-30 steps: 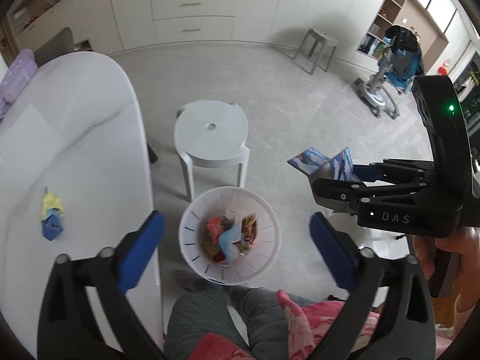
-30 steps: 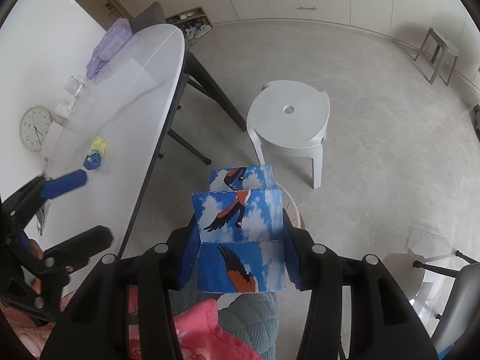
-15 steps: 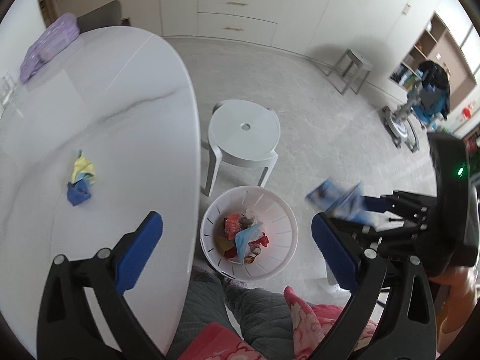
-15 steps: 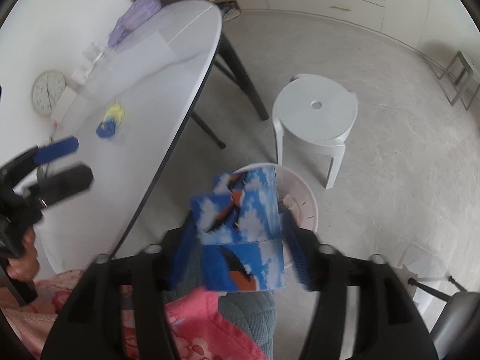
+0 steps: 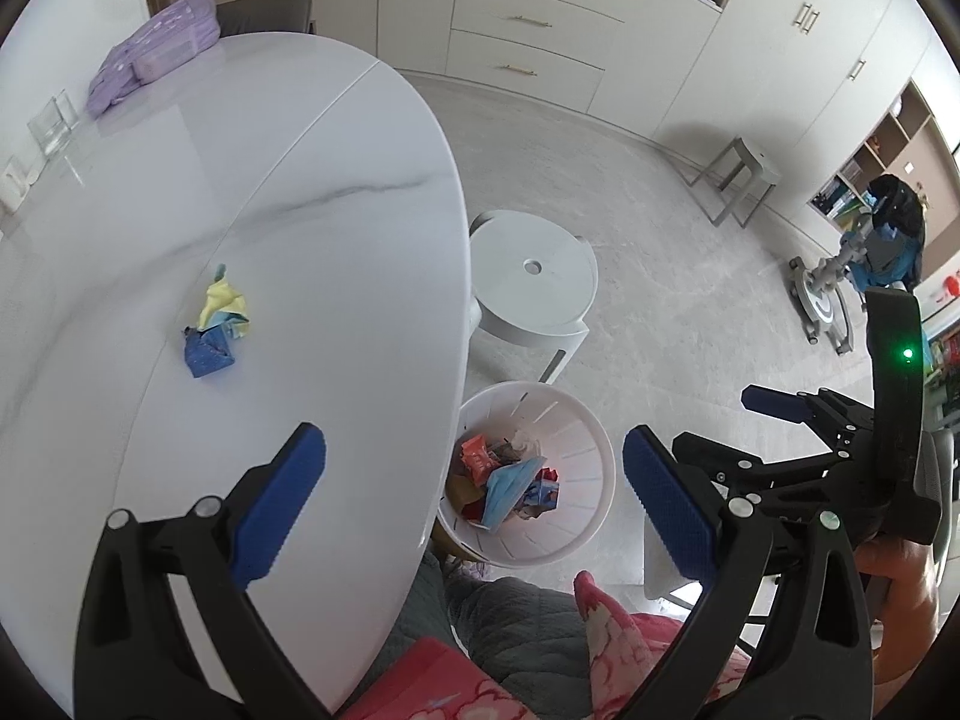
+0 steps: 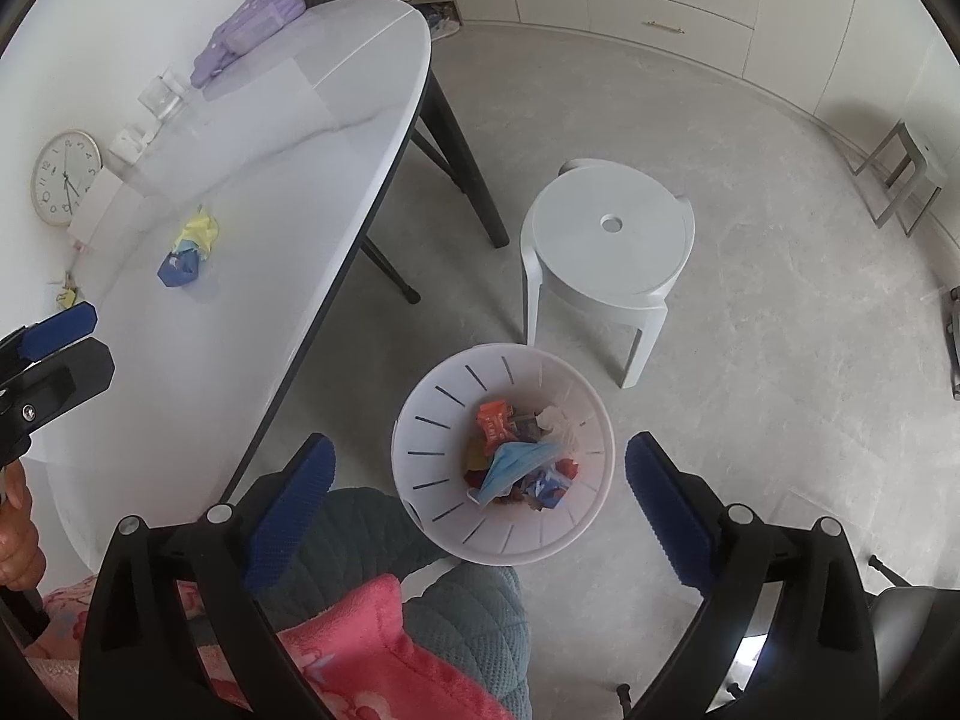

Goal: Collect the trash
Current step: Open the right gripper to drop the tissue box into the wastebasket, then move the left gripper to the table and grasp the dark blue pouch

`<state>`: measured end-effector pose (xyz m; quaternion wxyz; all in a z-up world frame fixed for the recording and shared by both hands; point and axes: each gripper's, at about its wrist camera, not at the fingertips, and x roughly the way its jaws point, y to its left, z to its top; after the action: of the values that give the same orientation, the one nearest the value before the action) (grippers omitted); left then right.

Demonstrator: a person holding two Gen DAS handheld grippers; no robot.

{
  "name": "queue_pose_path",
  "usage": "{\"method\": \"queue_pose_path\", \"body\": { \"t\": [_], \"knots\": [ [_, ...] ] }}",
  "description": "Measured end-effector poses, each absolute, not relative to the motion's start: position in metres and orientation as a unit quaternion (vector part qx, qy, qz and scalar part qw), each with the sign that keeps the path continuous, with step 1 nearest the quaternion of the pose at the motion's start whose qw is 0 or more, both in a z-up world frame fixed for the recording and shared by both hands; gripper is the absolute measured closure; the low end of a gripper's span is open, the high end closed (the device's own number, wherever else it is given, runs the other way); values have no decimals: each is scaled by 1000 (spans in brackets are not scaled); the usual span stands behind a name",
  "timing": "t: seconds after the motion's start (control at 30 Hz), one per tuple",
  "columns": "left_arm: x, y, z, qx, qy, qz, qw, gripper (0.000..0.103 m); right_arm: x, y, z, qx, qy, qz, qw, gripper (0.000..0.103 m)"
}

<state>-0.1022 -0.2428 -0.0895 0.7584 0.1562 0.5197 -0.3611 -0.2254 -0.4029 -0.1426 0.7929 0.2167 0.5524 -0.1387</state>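
Right wrist view showed white bin [image 6: 414, 420] of crumpled wrappers at six o'clock; right gripper [image 6: 480, 480] was opening, empty, its blue box gone; left gripper [image 5: 474, 498] gaped empty.

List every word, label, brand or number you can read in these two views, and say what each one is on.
"12", "1", "2" and the other hour numerals: on the round wall clock, small but partly legible.
Orange wrapper in the white trash basket: white lettering, too blurred to read.
Blue crumpled wrapper on the table: pale specks, no readable text.
Right gripper body: no lettering legible in this view.
Nothing else readable.
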Motion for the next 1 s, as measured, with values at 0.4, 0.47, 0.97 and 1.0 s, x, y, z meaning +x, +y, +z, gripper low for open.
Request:
{"method": "queue_pose_path", "body": {
  "t": [0.4, 0.47, 0.97, 1.0],
  "knots": [
    [-69, -208, -86, 123, 520, -310, 786, 8, -194, -391, -137, 215, 545, -118, 802, 6],
    [-57, -199, -87, 122, 513, -295, 797, 8, -182, -387, -135, 209, 546, -109, 804, 6],
    [34, -159, -151, 148, 506, -282, 802, 11, -85, -354, -135, 164, 571, -57, 803, 6],
    [39, -161, -155, 155, 504, -285, 801, 11, -81, -352, -136, 164, 574, -57, 800, 6]
  ]
}}
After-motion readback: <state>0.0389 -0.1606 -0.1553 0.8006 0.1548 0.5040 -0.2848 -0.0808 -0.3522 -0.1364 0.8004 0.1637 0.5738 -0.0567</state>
